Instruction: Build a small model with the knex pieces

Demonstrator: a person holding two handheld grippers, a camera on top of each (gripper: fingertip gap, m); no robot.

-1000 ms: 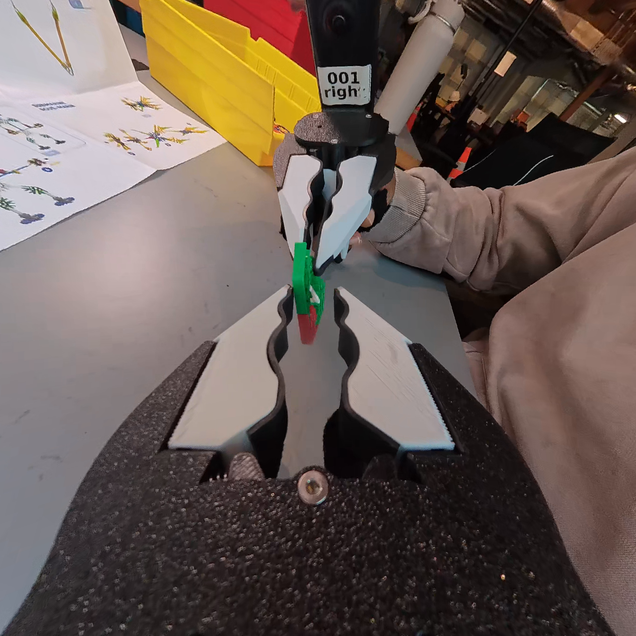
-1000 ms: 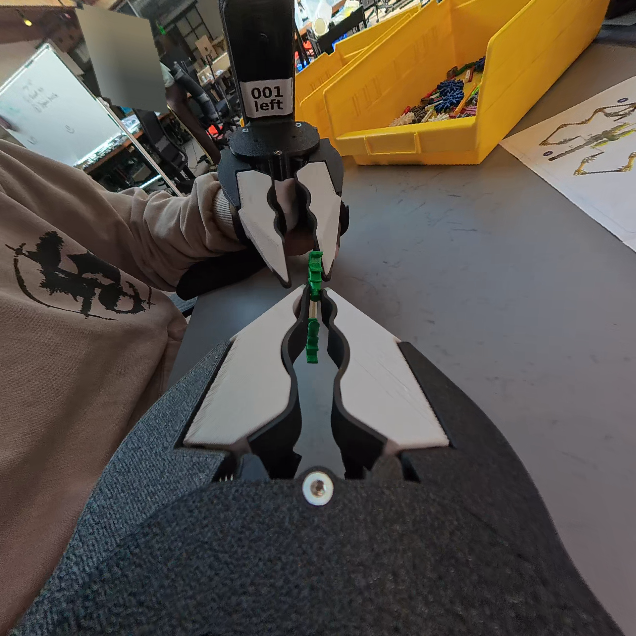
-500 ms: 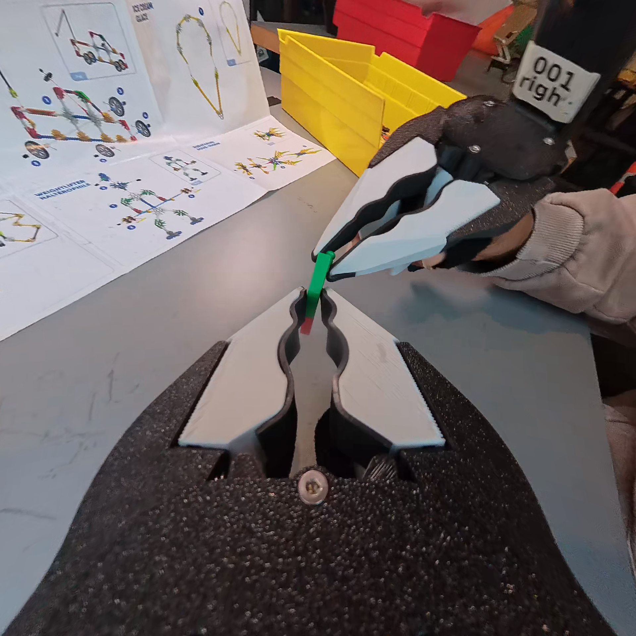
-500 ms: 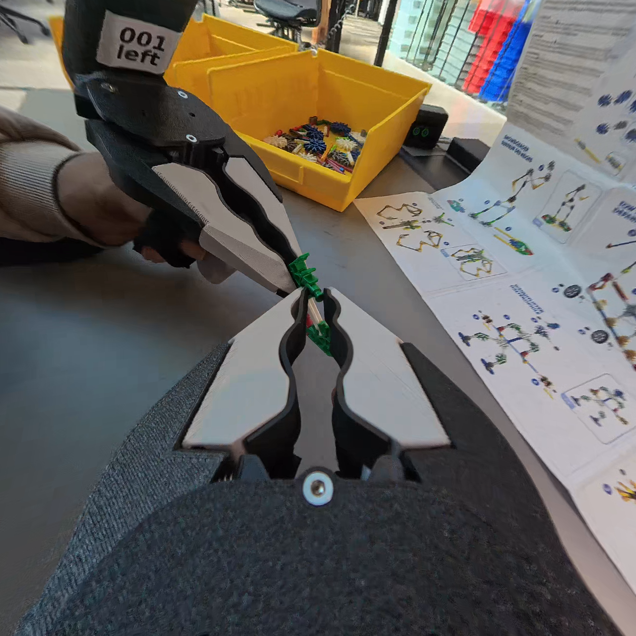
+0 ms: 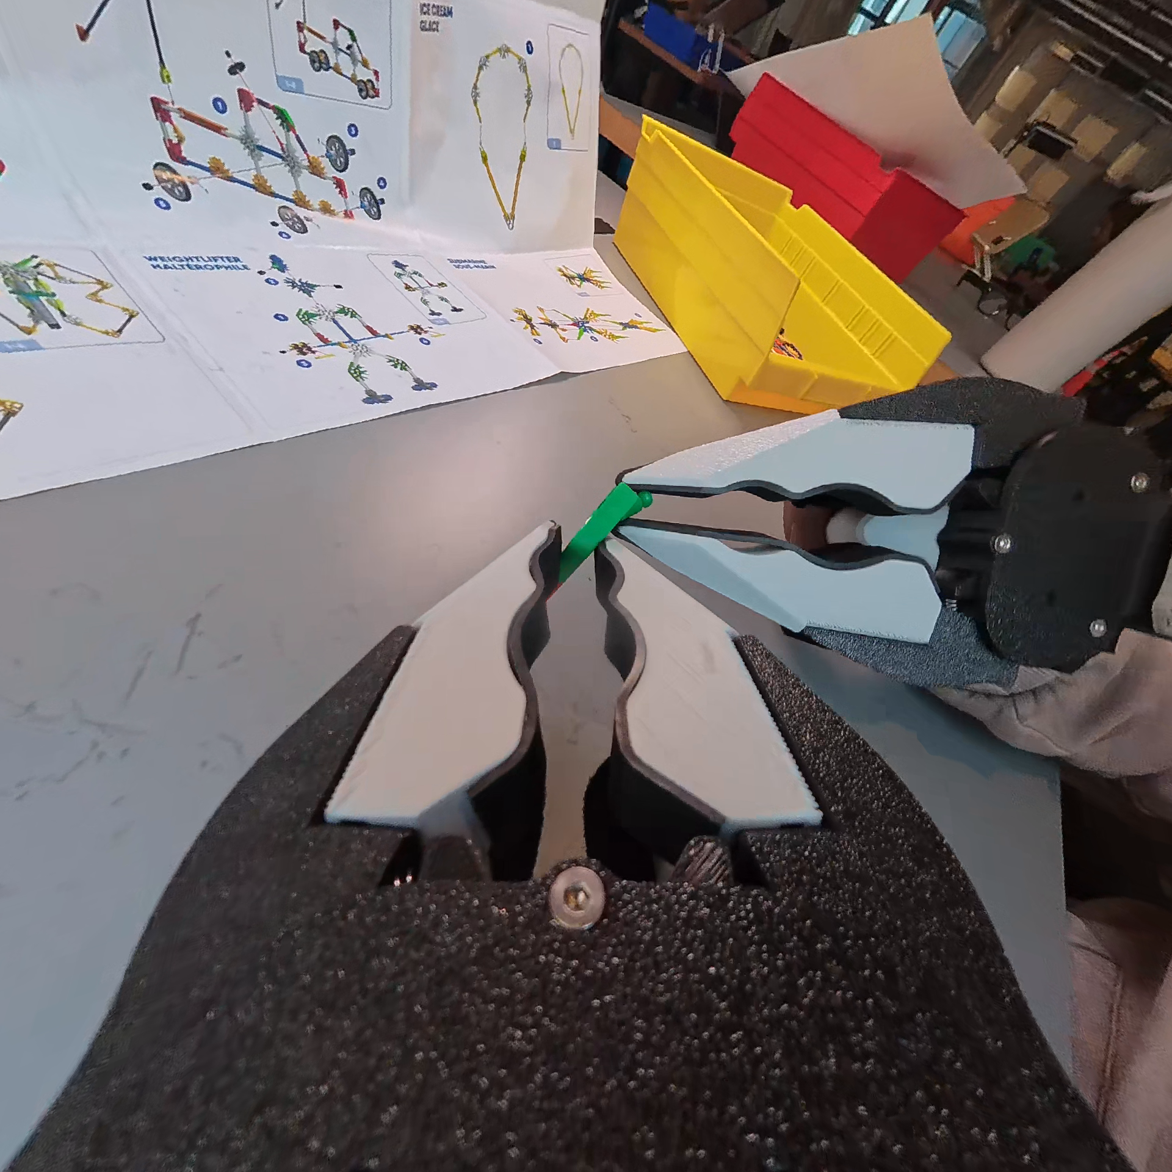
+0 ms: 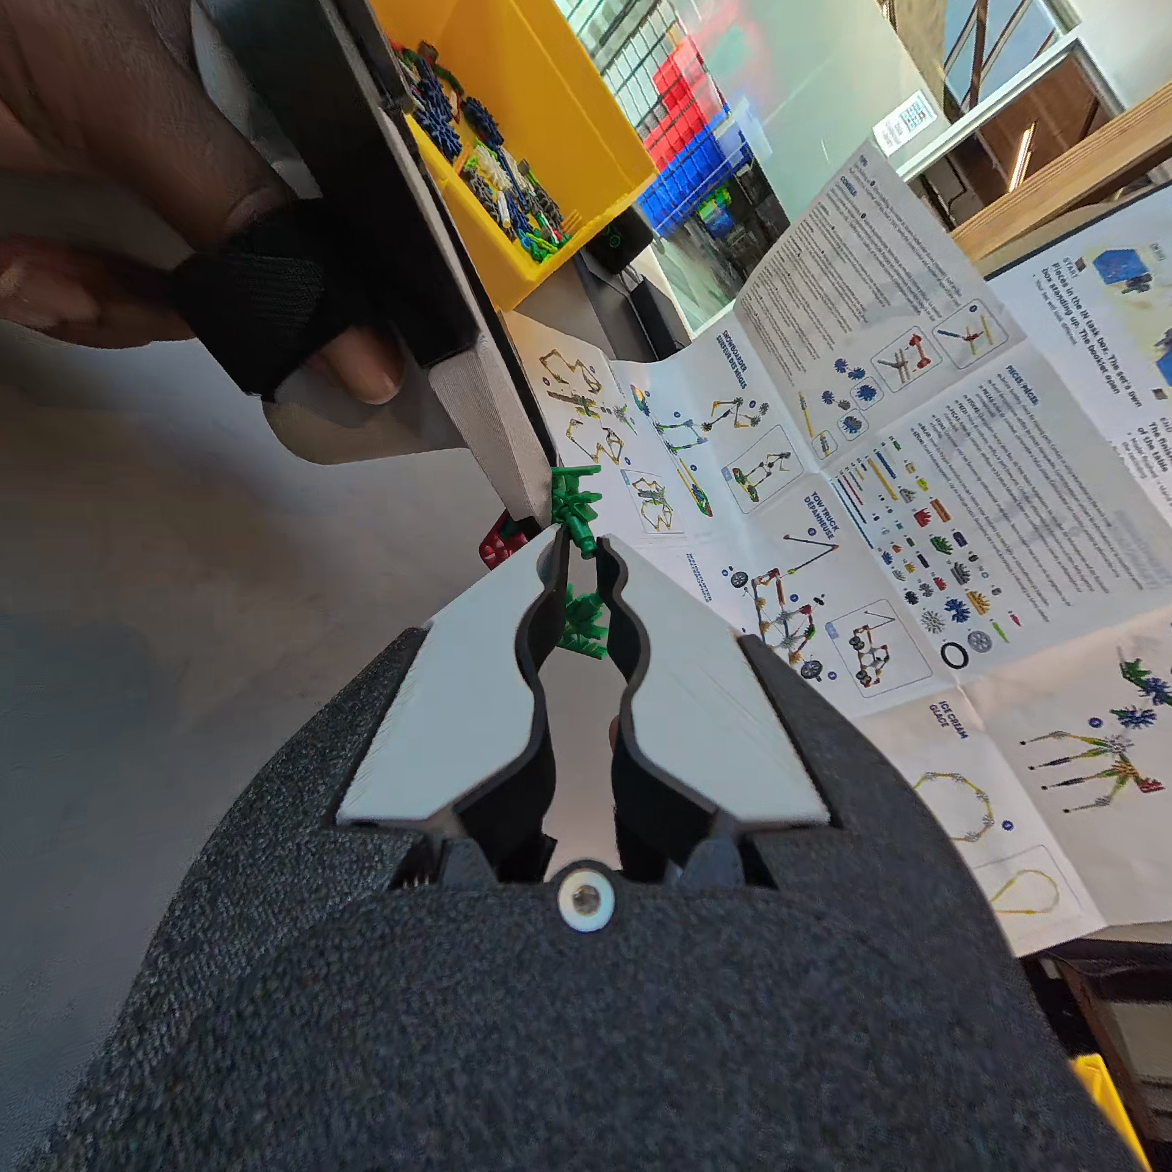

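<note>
- Where the two tools meet above the grey table (image 5: 317,602), the left gripper (image 5: 576,545) has its fingers drawn nearly together, pinching a small green construction-toy piece (image 5: 586,542) at the tips; a bit of red shows at the piece's lower end.
- Coming in from the right, the right gripper (image 5: 625,507) is likewise nearly closed, its tips clamped on the upper end of the same green assembly.
- From the right wrist view, a green rod end (image 6: 580,536) sits between the right gripper's (image 6: 580,548) tips, with a spiky green connector (image 6: 583,625) further back between its fingers.
- On the far left lies an unfolded instruction sheet (image 5: 253,285).
- At the far right a yellow bin (image 5: 761,285) stands before a red bin (image 5: 843,171).
</note>
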